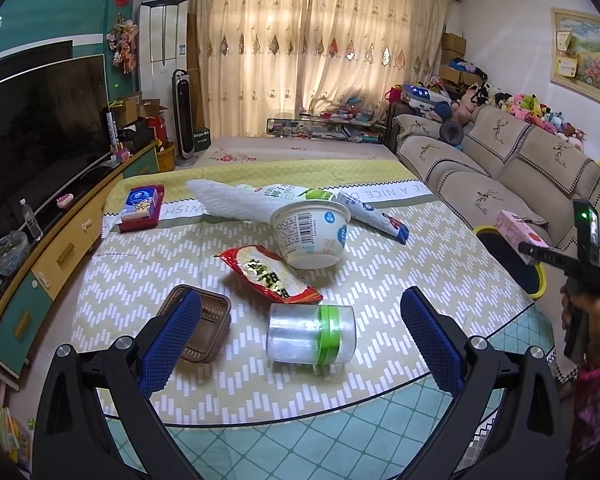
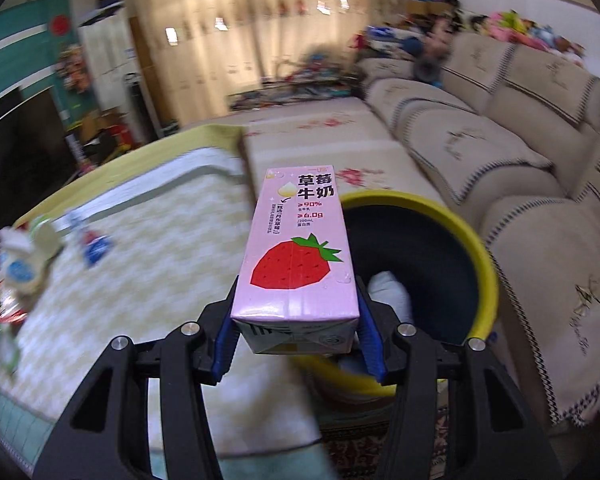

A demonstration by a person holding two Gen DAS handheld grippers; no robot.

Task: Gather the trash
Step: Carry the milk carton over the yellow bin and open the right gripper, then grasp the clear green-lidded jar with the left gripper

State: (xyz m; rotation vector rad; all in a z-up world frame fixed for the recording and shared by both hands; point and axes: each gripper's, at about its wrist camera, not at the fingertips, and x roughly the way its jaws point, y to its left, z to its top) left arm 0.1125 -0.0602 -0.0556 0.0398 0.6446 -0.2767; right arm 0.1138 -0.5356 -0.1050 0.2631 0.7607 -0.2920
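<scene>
While the right tool (image 2: 296, 312) clamps its blue pads on a pink strawberry milk carton (image 2: 296, 256) above the yellow-rimmed bin (image 2: 482, 264) beside the sofa (image 2: 520, 168), the left tool (image 1: 300, 336) hangs over the counter (image 1: 440, 280) with its fingers wide apart and nothing between them. Below it lie a clear jar with a green band (image 1: 311, 333), a red snack wrapper (image 1: 268, 274), a white tub (image 1: 311, 236) and a brown tray (image 1: 208, 328).
</scene>
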